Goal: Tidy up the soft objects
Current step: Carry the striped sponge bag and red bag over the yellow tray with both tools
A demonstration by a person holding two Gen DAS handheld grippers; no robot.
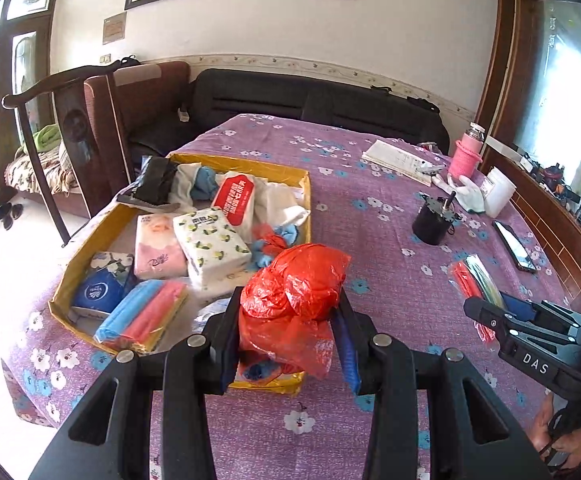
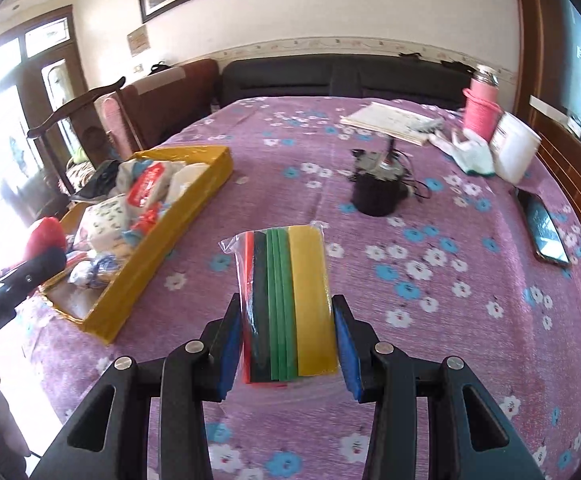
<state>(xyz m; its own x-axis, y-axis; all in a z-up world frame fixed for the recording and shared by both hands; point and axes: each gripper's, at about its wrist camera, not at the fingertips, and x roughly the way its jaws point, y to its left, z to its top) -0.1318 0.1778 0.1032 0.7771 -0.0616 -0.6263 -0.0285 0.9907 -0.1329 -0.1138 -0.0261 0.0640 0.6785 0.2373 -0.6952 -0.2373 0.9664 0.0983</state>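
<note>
Red plastic bag (image 1: 294,292): light, crumpling; left gripper (image 1: 288,334) clamps its bunched middle.
Colour sheet pack (image 2: 286,304): slippery; right gripper (image 2: 286,340) pinches edges.

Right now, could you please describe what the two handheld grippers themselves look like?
Both the left gripper and the right gripper have black angular bodies with triangular cut-outs, silver round pivot pins and blue pads inside the fingers. Seen from the left wrist, the right one bears white letters "DAS".

A crumpled red plastic bag (image 1: 294,280), a yellow cardboard box (image 1: 106,228), a red, black, green and yellow striped packet (image 2: 288,304), a purple tablecloth (image 2: 410,280) with white and blue flowers.
</note>
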